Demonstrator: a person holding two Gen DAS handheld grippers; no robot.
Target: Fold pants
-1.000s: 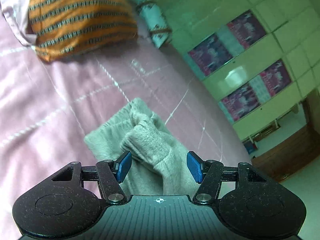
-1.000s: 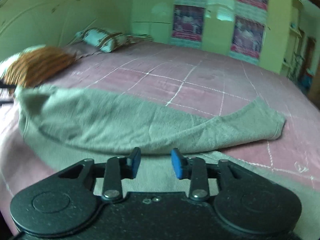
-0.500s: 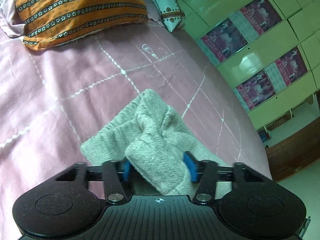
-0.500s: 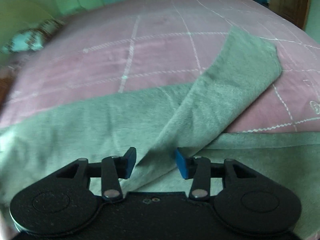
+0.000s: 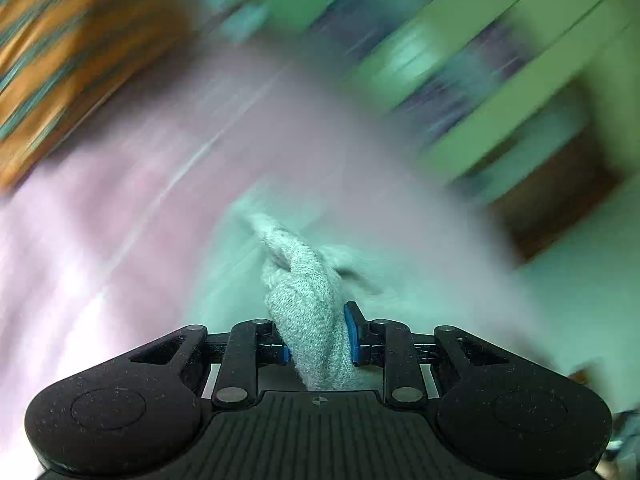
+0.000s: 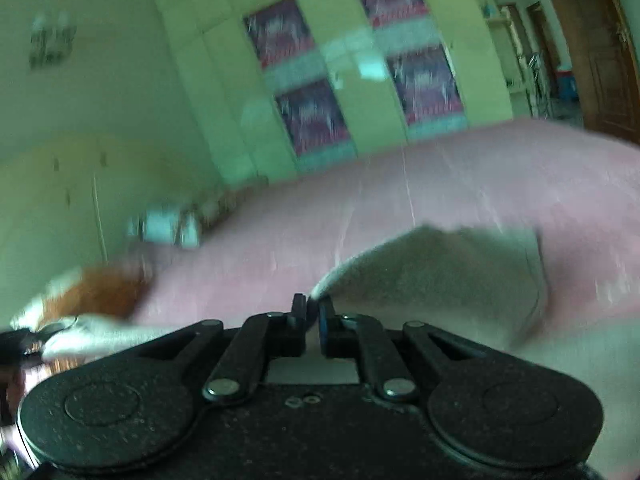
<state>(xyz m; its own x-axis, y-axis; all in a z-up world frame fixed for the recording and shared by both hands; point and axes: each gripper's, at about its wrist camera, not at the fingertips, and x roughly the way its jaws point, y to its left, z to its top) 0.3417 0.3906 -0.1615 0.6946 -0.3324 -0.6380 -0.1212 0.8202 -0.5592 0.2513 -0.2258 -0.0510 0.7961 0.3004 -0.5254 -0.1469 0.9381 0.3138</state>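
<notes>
The grey knit pants (image 5: 304,288) lie on a pink bedspread (image 5: 120,200). My left gripper (image 5: 318,336) is shut on a thick bunched fold of them, which bulges up between the blue pads. The left wrist view is heavily blurred. In the right wrist view my right gripper (image 6: 313,312) is shut, jaws almost touching, on a thin edge of the pants (image 6: 432,280). That cloth is lifted off the bedspread (image 6: 440,184) and drapes away to the right.
An orange striped pillow (image 5: 60,60) lies at the head of the bed, also seen as the orange pillow (image 6: 104,292). A small teal pillow (image 6: 168,228) sits farther back. Green wardrobe doors (image 6: 360,80) stand behind the bed and a brown door (image 6: 600,60) is at the right.
Both grippers went from open around the cloth to shut on it. Both views swung quickly, and the right one now faces the wardrobe with the pants edge raised.
</notes>
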